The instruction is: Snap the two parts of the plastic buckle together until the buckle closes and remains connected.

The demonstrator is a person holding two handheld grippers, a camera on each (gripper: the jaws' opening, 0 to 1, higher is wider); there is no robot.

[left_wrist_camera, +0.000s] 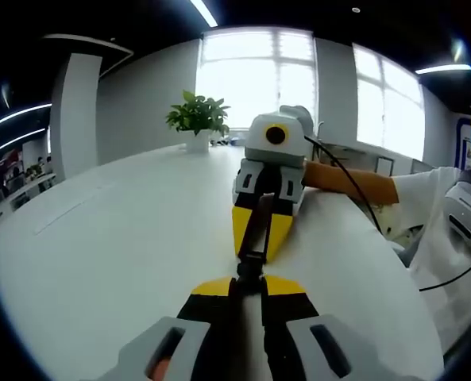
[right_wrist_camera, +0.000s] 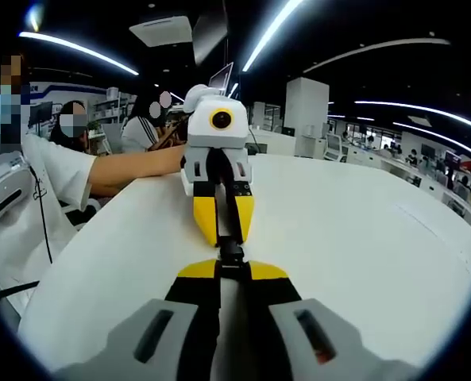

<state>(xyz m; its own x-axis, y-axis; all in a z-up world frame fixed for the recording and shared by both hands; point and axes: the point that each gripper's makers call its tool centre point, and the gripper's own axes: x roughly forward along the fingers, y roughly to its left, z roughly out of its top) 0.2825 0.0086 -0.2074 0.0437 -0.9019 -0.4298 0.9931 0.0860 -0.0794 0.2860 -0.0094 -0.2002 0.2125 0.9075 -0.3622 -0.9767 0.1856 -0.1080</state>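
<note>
A broad white table (left_wrist_camera: pixel 100 262) carries the whole scene, its pale top curving away toward bright windows (left_wrist_camera: pixel 255 75) in the left gripper view and toward a long open office with ceiling light strips (right_wrist_camera: pixel 275 32) in the right gripper view. A person in a white shirt (right_wrist_camera: pixel 56 171) stands at the table's edge, one forearm (left_wrist_camera: pixel 350 181) stretched along the surface behind the gripper it holds. A potted green plant (left_wrist_camera: pixel 197 119) sits far back on the table near the windows. The two grippers face each other nose to nose above the table. In the left gripper view the left gripper (left_wrist_camera: pixel 247 284) rises from the bottom with its yellow-tipped jaws drawn close together, and the right gripper (left_wrist_camera: pixel 259 234) comes in from beyond, pointing back at it. In the right gripper view the right gripper (right_wrist_camera: pixel 232 272) likewise has its jaws clenched nearly together, meeting the left gripper (right_wrist_camera: pixel 223 230) opposite. Between the two sets of tips lies the plastic buckle (right_wrist_camera: pixel 231 254), a small dark piece gripped from both ends, with a dark strap (left_wrist_camera: pixel 255 222) running from it between the right gripper's jaws. Whether the two halves are fully clicked together is too small to tell.
</note>
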